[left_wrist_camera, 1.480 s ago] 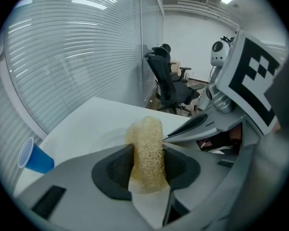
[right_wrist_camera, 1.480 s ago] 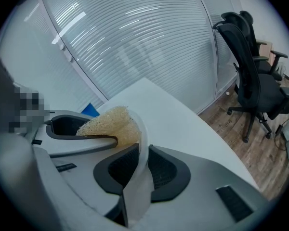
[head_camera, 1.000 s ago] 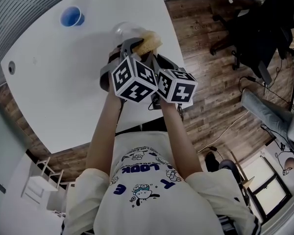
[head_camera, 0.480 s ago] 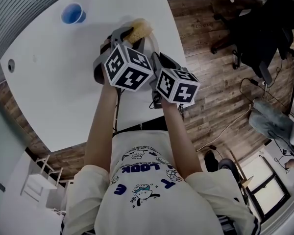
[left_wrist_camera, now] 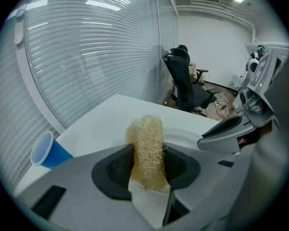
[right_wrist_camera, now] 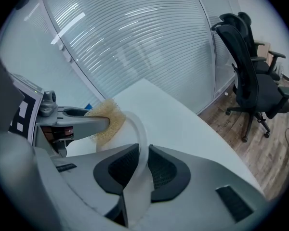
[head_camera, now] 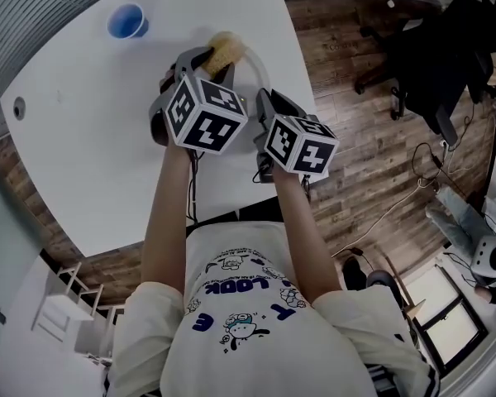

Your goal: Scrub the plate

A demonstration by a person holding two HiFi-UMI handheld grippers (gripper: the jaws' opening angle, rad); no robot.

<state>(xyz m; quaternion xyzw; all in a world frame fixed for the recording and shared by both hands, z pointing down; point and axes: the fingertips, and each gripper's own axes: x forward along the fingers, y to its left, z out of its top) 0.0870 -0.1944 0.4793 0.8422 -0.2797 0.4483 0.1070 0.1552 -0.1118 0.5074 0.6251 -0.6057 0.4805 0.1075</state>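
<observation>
left gripper view: left tool (left_wrist_camera: 148, 166) clamped on loofah scrubber (left_wrist_camera: 146, 134); right tool (right_wrist_camera: 143, 170) pinches plate (right_wrist_camera: 137, 131) rim. hold plate steady, press loofah flat, sweep across whole face.

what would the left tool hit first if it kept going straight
Probably the plate, sponge first: the left tool holds the sponge just over it, though depth is unclear.

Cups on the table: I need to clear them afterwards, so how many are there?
1: a blue cup near the table's far edge, left of the scrubber. Part of the table is hidden, so more are possible.
</observation>
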